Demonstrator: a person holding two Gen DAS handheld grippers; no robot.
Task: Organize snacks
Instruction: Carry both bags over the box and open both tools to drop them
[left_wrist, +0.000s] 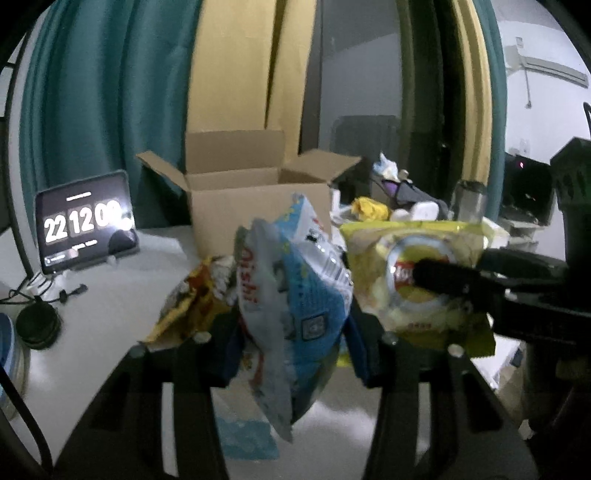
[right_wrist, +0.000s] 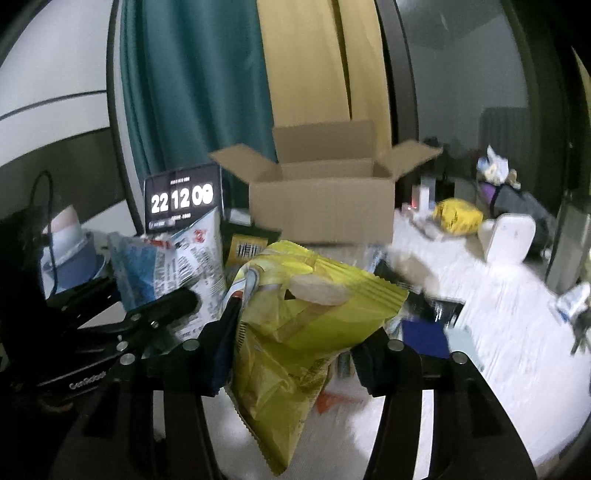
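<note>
My left gripper (left_wrist: 291, 343) is shut on a blue and white snack bag (left_wrist: 295, 295), which hangs above the white table. To its right in that view is a yellow chip bag (left_wrist: 417, 280) with the right gripper's finger across it. In the right wrist view my right gripper (right_wrist: 291, 350) is shut on that yellow chip bag (right_wrist: 306, 325), held off the table. The blue and white bag (right_wrist: 173, 262) shows at the left there, with the left gripper's fingers (right_wrist: 173, 302) on it. An open cardboard box (left_wrist: 255, 199) (right_wrist: 325, 206) stands behind both bags.
A tablet showing a clock (left_wrist: 85, 221) (right_wrist: 181, 199) stands left of the box. A yellow and brown snack pack (left_wrist: 188, 302) lies beside the blue bag. Another yellow pack (right_wrist: 458, 216), a white object (right_wrist: 506, 240) and clutter sit at the right. Cables and a round black object (left_wrist: 37, 325) lie at the left.
</note>
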